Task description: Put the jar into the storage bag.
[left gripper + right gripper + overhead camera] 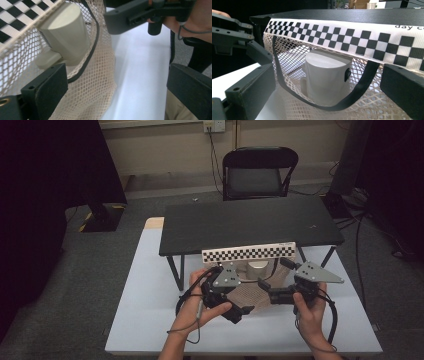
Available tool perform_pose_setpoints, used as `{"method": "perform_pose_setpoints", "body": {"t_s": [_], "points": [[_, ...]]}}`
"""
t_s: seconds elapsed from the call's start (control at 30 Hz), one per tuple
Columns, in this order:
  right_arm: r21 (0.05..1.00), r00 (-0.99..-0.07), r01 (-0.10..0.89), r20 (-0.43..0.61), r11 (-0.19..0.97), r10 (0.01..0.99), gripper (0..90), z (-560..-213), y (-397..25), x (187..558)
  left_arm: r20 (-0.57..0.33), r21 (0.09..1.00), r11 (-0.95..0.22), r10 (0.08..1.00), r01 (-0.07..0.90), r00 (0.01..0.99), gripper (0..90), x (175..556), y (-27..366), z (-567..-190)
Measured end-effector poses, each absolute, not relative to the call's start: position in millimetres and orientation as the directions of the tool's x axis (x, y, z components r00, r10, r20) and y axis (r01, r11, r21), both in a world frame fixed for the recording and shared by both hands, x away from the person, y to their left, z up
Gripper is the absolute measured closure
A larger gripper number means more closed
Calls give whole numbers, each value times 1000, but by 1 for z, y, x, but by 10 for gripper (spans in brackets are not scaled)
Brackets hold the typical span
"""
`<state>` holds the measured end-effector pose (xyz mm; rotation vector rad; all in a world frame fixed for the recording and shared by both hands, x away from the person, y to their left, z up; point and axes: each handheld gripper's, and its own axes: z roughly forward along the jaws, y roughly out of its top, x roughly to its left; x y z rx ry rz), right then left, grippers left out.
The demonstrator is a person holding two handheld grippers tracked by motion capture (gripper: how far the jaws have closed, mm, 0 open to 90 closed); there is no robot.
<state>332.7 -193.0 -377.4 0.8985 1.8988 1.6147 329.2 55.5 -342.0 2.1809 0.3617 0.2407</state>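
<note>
Under the checkered band (342,35), a beige mug (327,75) inside the mesh bag (92,95), both tools' jaws spread, left tool (239,312), right tool (266,290)

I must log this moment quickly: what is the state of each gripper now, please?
Left gripper: jaws open, holding nothing; the mesh bag lies between them.
Right gripper: jaws open, holding nothing, pointed at the bag with the beige cylinder inside.

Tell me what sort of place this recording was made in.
Probably a lab or office workroom set up for recording, not a home: grey carpet floor, a plain folding chair behind the light table, a wall socket with cables, and dark equipment stands at the sides.
</note>
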Motion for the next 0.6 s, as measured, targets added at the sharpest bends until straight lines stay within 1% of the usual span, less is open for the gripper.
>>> {"method": "perform_pose_setpoints", "body": {"t_s": [0.1, 0.17, 0.47, 0.6], "points": [[981, -673, 171, 45, 96, 738, 0, -377, -194, 333, 36, 813, -555, 346, 173, 938, 36, 329, 57, -341], [980, -676, 174, 44, 101, 736, 0, -377, -196, 333, 23, 814, -556, 323, 170, 946, 34, 328, 59, -340], [976, -700, 181, 40, 123, 713, 0, -373, -211, 328, 11, 807, -566, 304, 171, 953, 33, 326, 61, -341], [975, -705, 184, 42, 125, 708, 0, -372, -218, 326, 8, 810, -560, 312, 177, 950, 33, 324, 64, -341]]}}
